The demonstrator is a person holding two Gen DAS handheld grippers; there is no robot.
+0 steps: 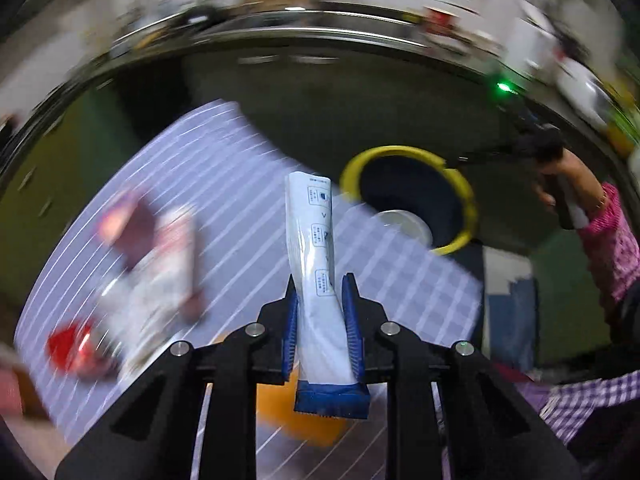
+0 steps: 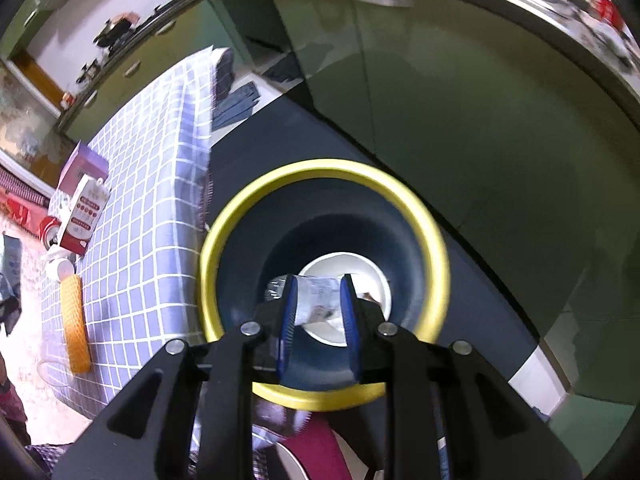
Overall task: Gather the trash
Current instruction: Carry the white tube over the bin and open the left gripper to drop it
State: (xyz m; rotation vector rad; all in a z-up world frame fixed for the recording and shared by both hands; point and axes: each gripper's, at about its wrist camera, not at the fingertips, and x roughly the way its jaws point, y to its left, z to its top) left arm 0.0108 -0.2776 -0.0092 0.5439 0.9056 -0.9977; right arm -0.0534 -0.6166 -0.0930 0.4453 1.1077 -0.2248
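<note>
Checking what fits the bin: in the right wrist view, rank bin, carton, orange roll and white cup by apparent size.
1. Bin, nearest the camera.
2. Carton and orange roll look alike; unranked.
3. White cup, smallest.

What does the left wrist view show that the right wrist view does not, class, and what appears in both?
Only the left wrist view shows the left gripper shut on a long white sachet, and the person's other hand beyond the bin.

Only the right wrist view shows the right gripper holding a crumpled clear wrapper above the bin's mouth, and an orange ridged roll on the cloth.

Both show the yellow-rimmed bin, the white cup inside it, and the blue checked tablecloth.
</note>
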